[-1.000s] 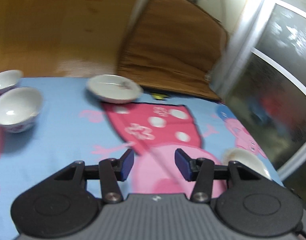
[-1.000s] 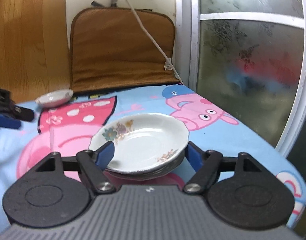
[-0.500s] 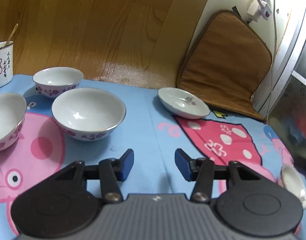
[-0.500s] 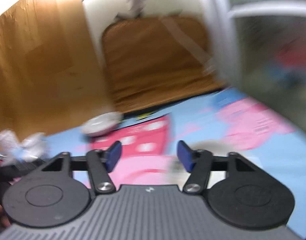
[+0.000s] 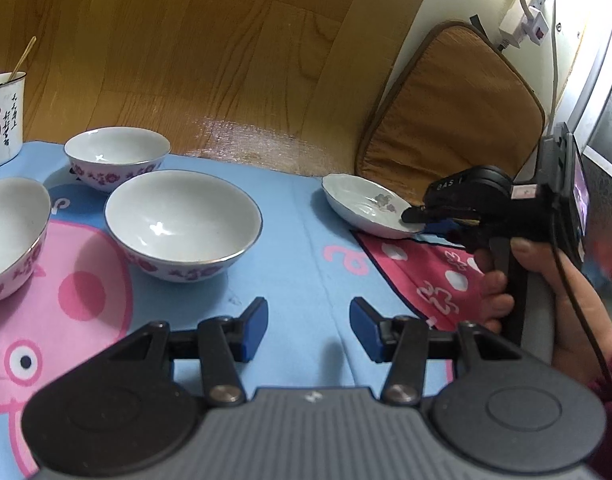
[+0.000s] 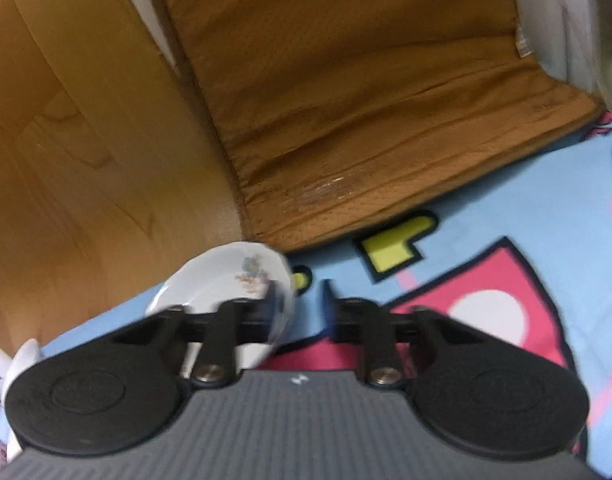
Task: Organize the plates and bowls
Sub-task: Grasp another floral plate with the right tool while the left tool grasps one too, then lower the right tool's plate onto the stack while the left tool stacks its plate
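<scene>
A white flowered plate [image 5: 363, 210] lies on the blue cartoon cloth at the back, by the brown cushion. My right gripper [image 5: 415, 220] reaches its near rim, one finger over the rim and one under it; in the right wrist view the plate [image 6: 230, 280] sits at the left finger, jaws [image 6: 300, 300] still apart. Three white bowls with purple flowers [image 5: 182, 224] [image 5: 116, 158] [image 5: 10, 236] stand at the left. My left gripper [image 5: 309, 330] is open and empty above the cloth, in front of the bowls.
A white enamel mug [image 5: 2, 120] with a stick in it stands at the far left. A brown cushion [image 5: 449, 100] leans on the wall behind the plate. A power strip and cable [image 5: 525, 20] hang on the wall.
My right gripper left the plate stack at the right and swung left to the lone plate at the back. My left gripper turned left, bringing the bowls into view.
</scene>
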Available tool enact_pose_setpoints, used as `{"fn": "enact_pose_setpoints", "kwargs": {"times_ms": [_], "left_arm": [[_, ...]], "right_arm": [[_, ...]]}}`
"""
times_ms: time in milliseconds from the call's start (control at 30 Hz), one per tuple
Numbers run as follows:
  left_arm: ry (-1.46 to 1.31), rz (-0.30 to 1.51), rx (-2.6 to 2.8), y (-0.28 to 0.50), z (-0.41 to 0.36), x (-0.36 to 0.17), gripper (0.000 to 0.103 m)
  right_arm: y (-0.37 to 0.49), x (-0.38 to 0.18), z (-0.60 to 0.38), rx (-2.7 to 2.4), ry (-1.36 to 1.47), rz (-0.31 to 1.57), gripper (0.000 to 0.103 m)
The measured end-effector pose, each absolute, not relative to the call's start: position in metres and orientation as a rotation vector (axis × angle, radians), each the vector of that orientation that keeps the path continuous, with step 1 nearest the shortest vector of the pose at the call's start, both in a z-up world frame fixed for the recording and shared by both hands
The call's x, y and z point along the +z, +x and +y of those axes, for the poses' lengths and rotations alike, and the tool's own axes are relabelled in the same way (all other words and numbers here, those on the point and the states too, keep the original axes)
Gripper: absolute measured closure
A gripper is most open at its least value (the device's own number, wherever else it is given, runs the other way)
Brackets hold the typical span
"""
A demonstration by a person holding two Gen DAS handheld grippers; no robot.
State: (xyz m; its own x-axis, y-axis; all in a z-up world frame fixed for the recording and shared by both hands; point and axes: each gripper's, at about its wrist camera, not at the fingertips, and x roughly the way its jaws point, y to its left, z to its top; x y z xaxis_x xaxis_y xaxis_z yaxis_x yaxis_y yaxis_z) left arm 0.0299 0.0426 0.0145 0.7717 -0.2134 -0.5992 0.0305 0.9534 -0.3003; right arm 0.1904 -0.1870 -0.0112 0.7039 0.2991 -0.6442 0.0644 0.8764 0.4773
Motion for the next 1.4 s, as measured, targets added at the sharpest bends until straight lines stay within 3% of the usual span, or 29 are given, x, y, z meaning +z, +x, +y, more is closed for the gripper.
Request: {"fn": "enact_pose_setpoints", "kwargs": {"times_ms": [433,533,867,1033,1100,1167,1400], "left_arm": [[-0.375,0.651,-0.197,0.022,0.047,0.018,0.055],[-0.370,0.656,-0.246,0.019,0.042,0.019,0.051],[-0.307,0.755,-0.406,-0.003,0.011,0.015,0.049],[-0.289,0.795,-0.443,-0.017,-0.002,0.017,0.054],[-0.278,0.814,-0.454,-0.022,-0.009,0.017,0.072],[-0.254,0.823,-0.435,-0.026,-0.015,0.019,0.077],[-0.266,0.809,-0.491,-0.026,-0.038,0.047,0.081]], "right_arm": [[0.051,0.019,-0.214,0.265,0.559,0.764,0.091],[0.010,0.025,-0.221,0.299,0.567,0.756,0.091],[-0.069,0.011,-0.254,0.394,0.661,0.859,0.090],[-0.074,0.010,-0.262,0.319,0.640,0.822,0.082],[-0.072,0.010,-0.258,0.334,0.639,0.804,0.082],[-0.070,0.007,-0.252,0.337,0.622,0.807,0.088],[-0.083,0.015,-0.279,0.291,0.604,0.688,0.091]]}}
